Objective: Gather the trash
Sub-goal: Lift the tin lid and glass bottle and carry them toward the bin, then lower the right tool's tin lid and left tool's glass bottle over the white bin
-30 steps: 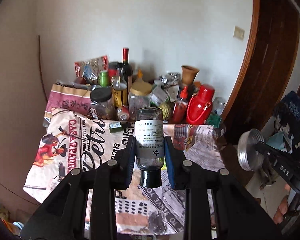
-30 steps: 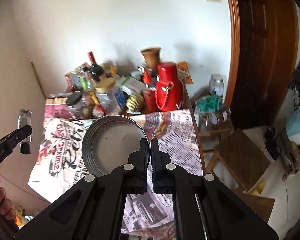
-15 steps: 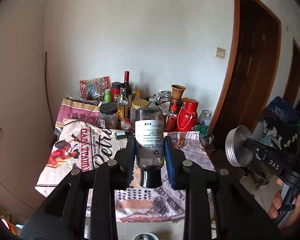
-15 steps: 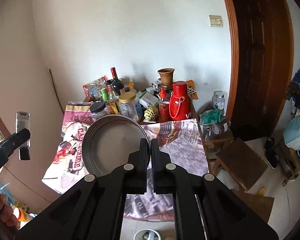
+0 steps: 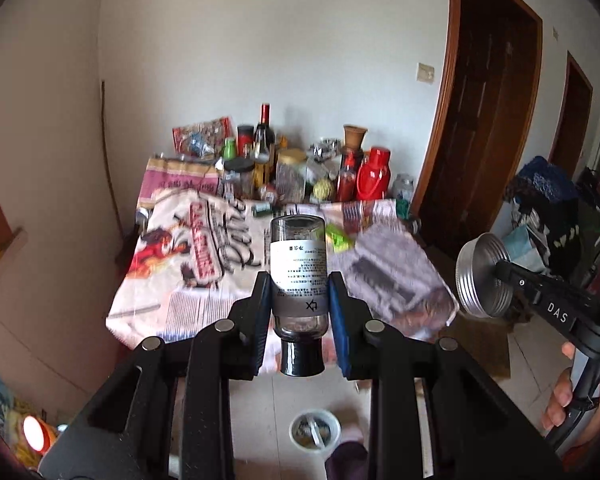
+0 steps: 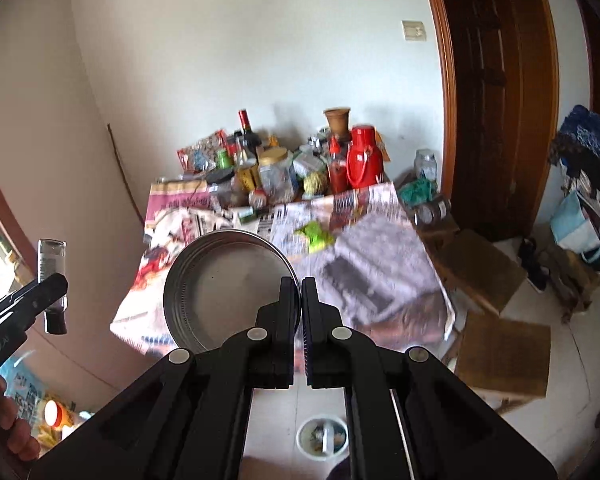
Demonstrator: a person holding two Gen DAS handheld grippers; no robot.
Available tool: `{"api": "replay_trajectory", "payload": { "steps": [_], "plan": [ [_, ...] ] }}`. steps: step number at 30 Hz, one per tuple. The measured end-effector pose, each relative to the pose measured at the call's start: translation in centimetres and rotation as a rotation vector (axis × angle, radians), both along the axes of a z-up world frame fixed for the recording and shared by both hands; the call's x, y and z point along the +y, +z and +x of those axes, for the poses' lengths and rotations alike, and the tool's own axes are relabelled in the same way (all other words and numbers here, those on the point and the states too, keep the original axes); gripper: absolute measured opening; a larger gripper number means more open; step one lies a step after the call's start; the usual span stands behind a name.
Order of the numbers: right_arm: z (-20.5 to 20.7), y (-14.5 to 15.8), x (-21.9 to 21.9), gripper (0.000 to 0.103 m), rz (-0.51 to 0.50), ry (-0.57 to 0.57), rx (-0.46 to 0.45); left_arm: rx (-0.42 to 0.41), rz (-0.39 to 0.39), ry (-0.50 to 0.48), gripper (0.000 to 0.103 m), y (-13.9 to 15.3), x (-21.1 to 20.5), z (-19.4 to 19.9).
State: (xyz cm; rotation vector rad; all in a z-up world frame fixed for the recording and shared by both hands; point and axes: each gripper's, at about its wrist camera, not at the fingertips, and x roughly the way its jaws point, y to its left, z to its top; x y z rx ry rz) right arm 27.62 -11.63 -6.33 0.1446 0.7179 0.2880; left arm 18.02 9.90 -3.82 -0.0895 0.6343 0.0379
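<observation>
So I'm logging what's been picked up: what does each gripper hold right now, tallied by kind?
Glass bottle, in the left gripper: 1
Metal lid, in the right gripper: 1
Total: 2

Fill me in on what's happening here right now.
A person is clearing trash with a handheld gripper in each hand. The left gripper has its jaws shut on a small glass bottle, held cap-down. The right gripper pinches the rim of a round metal lid. Both are held off the cluttered table, above a white bin on the floor.
</observation>
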Motion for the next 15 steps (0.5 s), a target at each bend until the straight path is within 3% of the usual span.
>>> {"api": "replay_trajectory", "payload": {
  "steps": [7, 15],
  "plan": [
    [-3.2, -1.9, 0.3, 0.003, -0.021, 0.004, 0.082, 0.082, -0.025, -0.021, 0.027, -2.0, -0.1, -3.1],
    [-2.6, -6.1, 0.4, 0.003, -0.041, 0.064, 0.196, 0.205, -0.057, 0.020, 0.027, -6.8, -1.0, -1.9]
  ]
}}
